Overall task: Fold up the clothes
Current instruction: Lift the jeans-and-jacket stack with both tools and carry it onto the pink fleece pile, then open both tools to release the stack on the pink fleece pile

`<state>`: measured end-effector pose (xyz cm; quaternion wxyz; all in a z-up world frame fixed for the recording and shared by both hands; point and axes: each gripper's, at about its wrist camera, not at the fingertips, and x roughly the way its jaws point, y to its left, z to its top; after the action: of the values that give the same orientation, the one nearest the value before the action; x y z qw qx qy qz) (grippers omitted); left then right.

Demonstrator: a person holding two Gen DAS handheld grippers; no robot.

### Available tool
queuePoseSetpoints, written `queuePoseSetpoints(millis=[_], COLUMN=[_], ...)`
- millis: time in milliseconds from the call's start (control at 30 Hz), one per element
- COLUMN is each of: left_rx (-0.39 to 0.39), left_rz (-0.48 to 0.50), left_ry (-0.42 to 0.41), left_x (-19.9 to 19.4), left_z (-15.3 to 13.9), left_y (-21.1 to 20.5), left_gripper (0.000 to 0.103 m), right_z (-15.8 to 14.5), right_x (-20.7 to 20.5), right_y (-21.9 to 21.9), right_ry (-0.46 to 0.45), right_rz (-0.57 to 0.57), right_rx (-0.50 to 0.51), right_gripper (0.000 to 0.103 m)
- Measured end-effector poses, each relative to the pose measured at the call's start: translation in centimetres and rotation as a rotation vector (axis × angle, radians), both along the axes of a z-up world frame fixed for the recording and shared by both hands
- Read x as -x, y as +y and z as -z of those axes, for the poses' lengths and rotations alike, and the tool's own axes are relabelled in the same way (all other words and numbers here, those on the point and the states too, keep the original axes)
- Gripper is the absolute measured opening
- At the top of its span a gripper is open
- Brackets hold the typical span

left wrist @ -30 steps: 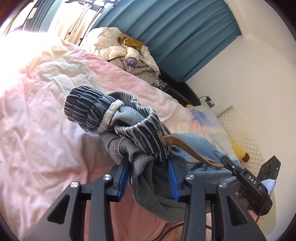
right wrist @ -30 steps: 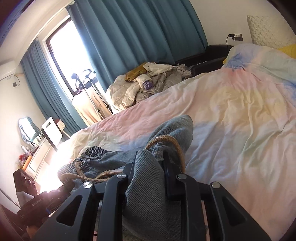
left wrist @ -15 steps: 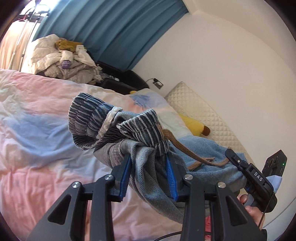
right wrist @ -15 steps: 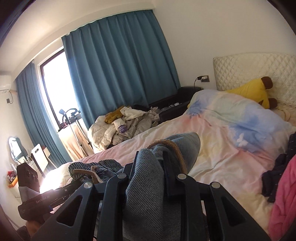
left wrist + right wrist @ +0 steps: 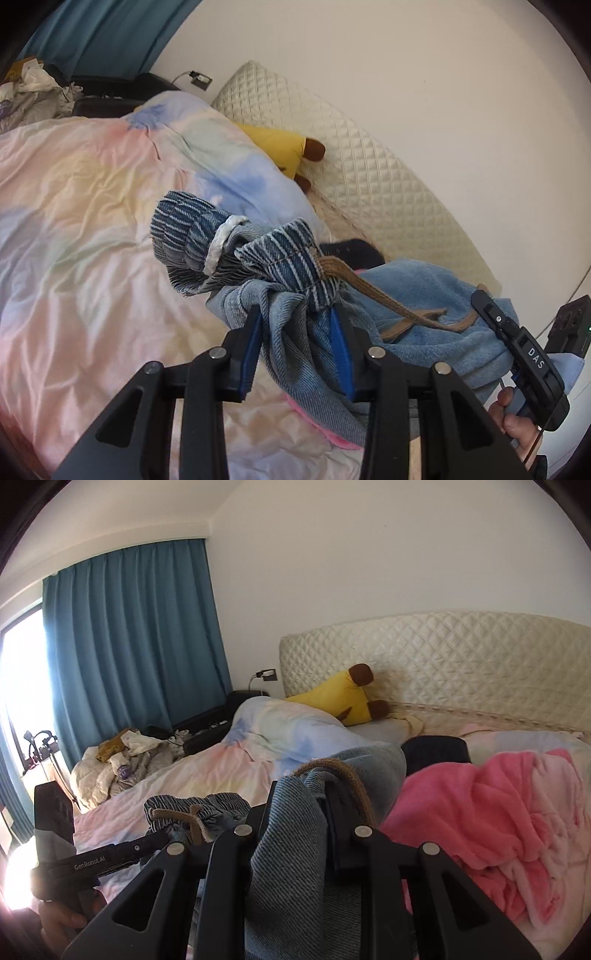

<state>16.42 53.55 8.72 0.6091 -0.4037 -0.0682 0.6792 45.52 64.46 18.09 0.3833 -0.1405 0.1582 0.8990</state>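
Bed [image 5: 207, 775] with pastel duvet is filling both views, quilted headboard [image 5: 461, 657] behind it, pink fleece [image 5: 498, 805] lying rumpled on the near right of the right wrist view, dark folded item [image 5: 436, 749] sitting beyond it toward the headboard

Denim garment [image 5: 424, 306] is hanging off the duvet, bunched, strung between both tools, so its long axis is running gripper to gripper, roughly across the bed

Left gripper [image 5: 295, 343] is clamping the striped elastic waistband end, blue pads biting a thick wad of cloth. Right gripper [image 5: 299, 812] is pinching the other end, jaws nearly together on a fold of denim; tan drawstring [image 5: 373, 295] is trailing loose between the two

Both tools are equally close to the cloth since each is holding an end. Judgement: next move needs the hands spreading apart along that axis and lowering onto bare duvet left of the pink fleece; drawstring is likely snagging a jaw
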Motion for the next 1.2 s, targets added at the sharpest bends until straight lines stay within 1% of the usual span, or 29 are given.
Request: queuePoseSetpoints(millis=[67,167,200,233,300,400,467,533,633,667,700,733,800,833,900,967,1033,1100,1200], left_rx=[0.086,0.269,0.303,0.329,0.37,0.413,0.445,0.464,0.466,0.468,0.468,0.467,0.441,0.432,0.403,0.373,0.346,0.317,0.282], left_rz=[0.023,0.049,0.062,0.076,0.096,0.093,0.097,0.107,0.113,0.108,0.104,0.1,0.091,0.089,0.085,0.07,0.05,0.018,-0.059], left_ry=[-0.007,-0.043,-0.039,-0.014,0.045,0.052,0.057,0.04,0.013,0.015,0.035,0.056,0.133,0.162,0.207,0.25,0.296,0.32,0.356], left_x=[-2.1,-3.9,-4.5,-5.2,-6.3,-6.9,-7.0,-6.6,-6.3,-6.3,-6.5,-6.7,-7.2,-7.4,-7.5,-7.2,-6.8,-5.9,-3.9], left_z=[3.0,8.3,9.6,10.4,11.3,12.2,12.7,13.0,13.0,13.1,12.7,12.3,10.8,9.9,8.2,6.4,4.6,2.9,0.4], left_y=[1.2,1.9,1.7,1.5,1.0,0.3,0.2,0.2,-0.1,-0.3,-0.6,-0.9,-1.9,-2.5,-3.8,-5.1,-6.4,-8.1,-11.0], left_gripper=[0.036,0.036,0.036,0.036,0.036,0.036,0.037,0.038,0.038,0.038,0.038,0.038,0.039,0.04,0.04,0.042,0.045,0.046,0.048], right_z=[3.2,9.4,11.4,13.3,16.4,20.5,22.2,23.2,23.4,23.2,22.9,22.5,21.6,21.0,19.3,17.4,15.6,14.0,11.8], right_x=[-1.7,-3.0,-3.3,-3.8,-4.5,-5.6,-6.5,-6.8,-6.6,-6.7,-6.8,-7.0,-7.2,-7.4,-7.6,-7.5,-6.5,-5.1,-2.2], right_y=[-0.1,-0.9,-1.3,-1.7,-2.5,-2.8,-2.8,-2.7,-3.1,-3.4,-3.7,-4.0,-4.2,-4.4,-5.2,-6.1,-6.2,-6.5,-7.0], right_ry=[-0.041,-0.139,-0.164,-0.178,-0.203,-0.246,-0.239,-0.239,-0.254,-0.248,-0.242,-0.235,-0.217,-0.21,-0.214,-0.209,-0.199,-0.189,-0.182], right_rz=[0.025,0.041,0.043,0.044,0.057,0.093,0.113,0.127,0.139,0.144,0.148,0.15,0.137,0.131,0.141,0.141,0.129,0.113,0.071], right_rx=[0.036,0.139,0.176,0.211,0.283,0.393,0.435,0.455,0.44,0.432,0.426,0.424,0.438,0.44,0.392,0.337,0.304,0.279,0.245], right_gripper=[0.019,0.02,0.02,0.02,0.02,0.02,0.02,0.02,0.022,0.024,0.03,0.033,0.061,0.065,0.072,0.077,0.077,0.077,0.077])
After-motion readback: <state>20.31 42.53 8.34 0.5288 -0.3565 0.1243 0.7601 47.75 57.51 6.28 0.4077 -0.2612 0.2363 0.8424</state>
